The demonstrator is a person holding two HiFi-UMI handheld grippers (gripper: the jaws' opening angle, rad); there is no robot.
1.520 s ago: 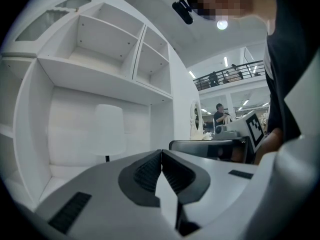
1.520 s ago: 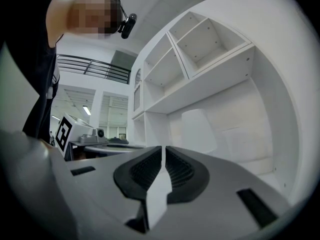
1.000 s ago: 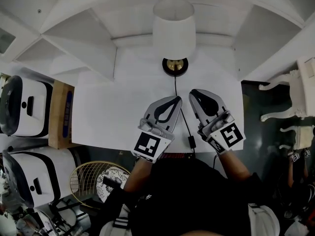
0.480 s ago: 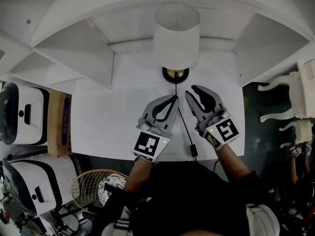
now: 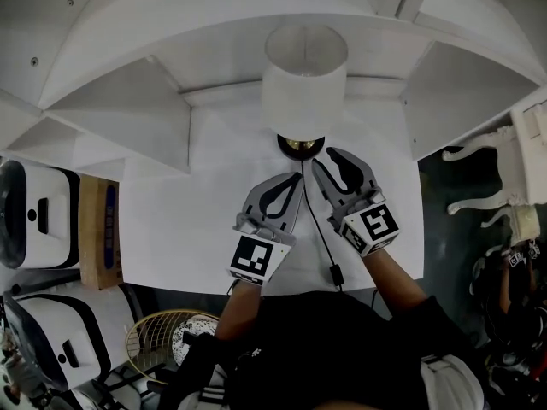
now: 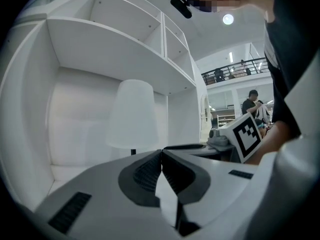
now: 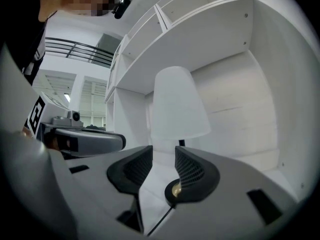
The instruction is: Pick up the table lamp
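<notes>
Alignment — I'd ease my right gripper (image 7: 164, 156), jaws just opened and empty, around the stem (image 7: 181, 143) of the table lamp (image 5: 303, 79) (left gripper (image 6: 161, 154) pinched together).

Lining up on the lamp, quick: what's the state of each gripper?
Left gripper: shut, empty.
Right gripper: open, jaws have just been opening, nothing between them; lamp ahead.

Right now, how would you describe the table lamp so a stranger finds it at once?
Find the white desk under the white shelves. At its back, in the middle, stands the table lamp. Unlike the all-white furniture, it has a brass-and-black base and a black cord.
</notes>
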